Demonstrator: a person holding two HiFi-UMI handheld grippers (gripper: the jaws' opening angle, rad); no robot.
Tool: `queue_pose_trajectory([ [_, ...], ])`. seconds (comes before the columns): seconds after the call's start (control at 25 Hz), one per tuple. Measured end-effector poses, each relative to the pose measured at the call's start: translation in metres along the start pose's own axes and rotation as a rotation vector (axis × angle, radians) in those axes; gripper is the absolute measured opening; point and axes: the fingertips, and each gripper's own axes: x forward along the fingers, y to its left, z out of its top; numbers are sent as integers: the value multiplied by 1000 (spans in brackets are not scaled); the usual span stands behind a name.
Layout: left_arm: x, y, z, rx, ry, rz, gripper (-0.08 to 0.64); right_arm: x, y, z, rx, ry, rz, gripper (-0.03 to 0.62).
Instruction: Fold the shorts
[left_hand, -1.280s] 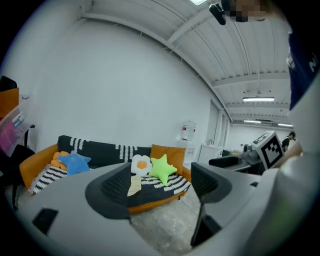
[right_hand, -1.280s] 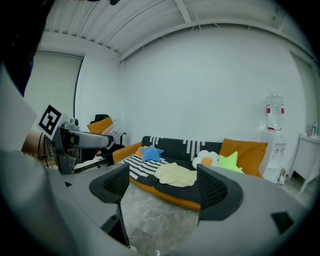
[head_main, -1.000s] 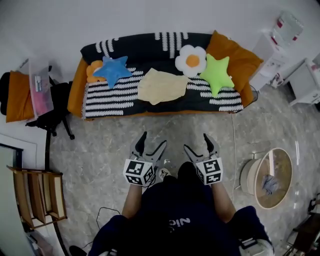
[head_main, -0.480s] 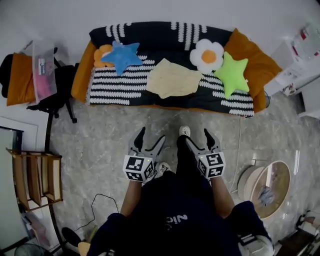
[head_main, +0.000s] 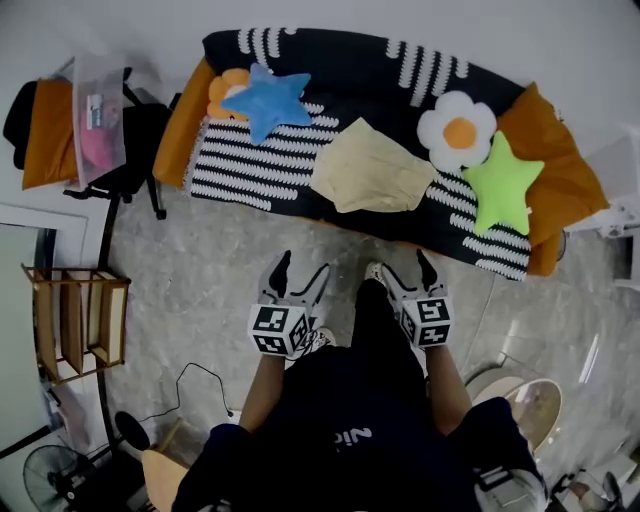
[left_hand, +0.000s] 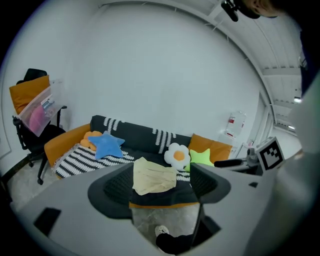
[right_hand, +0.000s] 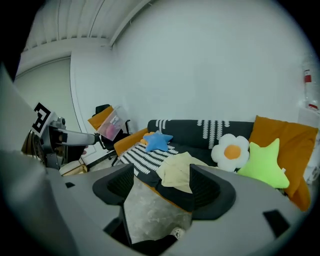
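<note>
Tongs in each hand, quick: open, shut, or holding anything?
Left tongs: open, holding nothing.
Right tongs: open but closing a little, nothing between them.

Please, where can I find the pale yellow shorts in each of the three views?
Head view: shorts upper middle, on the sofa.
Left gripper view: shorts just below centre.
Right gripper view: shorts just below centre.
Shared landmark: the blue star cushion, left of the shorts in every view.
</note>
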Motion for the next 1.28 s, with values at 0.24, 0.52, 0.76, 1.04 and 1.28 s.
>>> queue_pose_trajectory([
  [0.24, 84, -5, 30, 1, 37, 85, 340, 47, -66, 17, 0, 93, 64, 334],
  [0.52, 149, 0, 38, 17, 106, 130, 252, 86, -114, 22, -22, 168, 110, 315],
  [0.76, 195, 10, 18, 36, 215, 85, 282, 112, -131, 11, -35, 205, 94, 314],
  [1.04, 271, 54, -15, 150, 381, -1, 284, 157, -148, -34, 32, 302, 17, 279],
  [1.28, 337, 103, -71, 176, 540, -55, 281, 205, -171, -101, 151, 398, -61, 234],
])
